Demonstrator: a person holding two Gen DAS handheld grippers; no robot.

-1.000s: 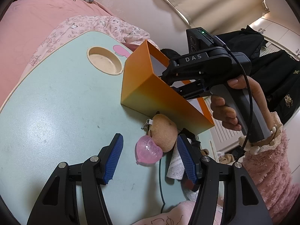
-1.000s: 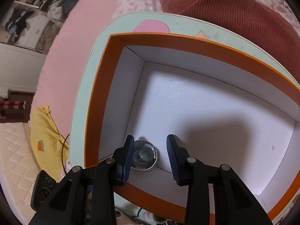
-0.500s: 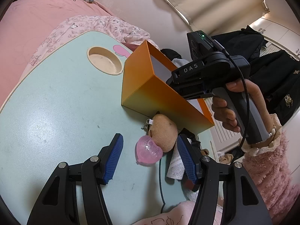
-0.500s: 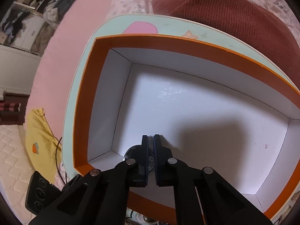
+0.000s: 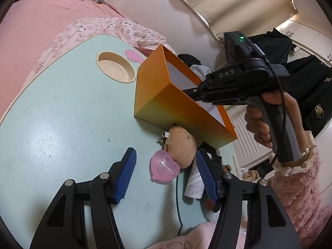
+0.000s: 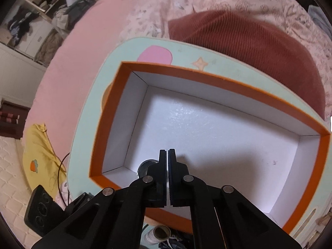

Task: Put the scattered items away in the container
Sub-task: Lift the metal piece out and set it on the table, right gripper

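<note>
An orange box (image 5: 166, 101) with a white inside (image 6: 207, 128) stands on the pale green table (image 5: 62, 114). A small clear round item (image 6: 145, 165) lies in its near left corner. My right gripper (image 6: 167, 152) is shut and empty, raised above the box; it also shows in the left wrist view (image 5: 234, 85). My left gripper (image 5: 166, 170) is open low over the table, its blue pads on either side of a pink translucent heart (image 5: 164, 167) and a tan plush keychain (image 5: 180, 147) that touch each other by the box's wall.
A round cup recess (image 5: 116, 67) is sunk in the table beyond the box. A white patterned tube (image 5: 194, 183) and a black cable (image 5: 178, 199) lie near the right pad. Pink bedding (image 5: 41, 20) and a dark red cushion (image 6: 249, 39) surround the table.
My right gripper let go of the clear round item in the box corner, closed its jaws and rose away from the box. My left gripper stayed still.
</note>
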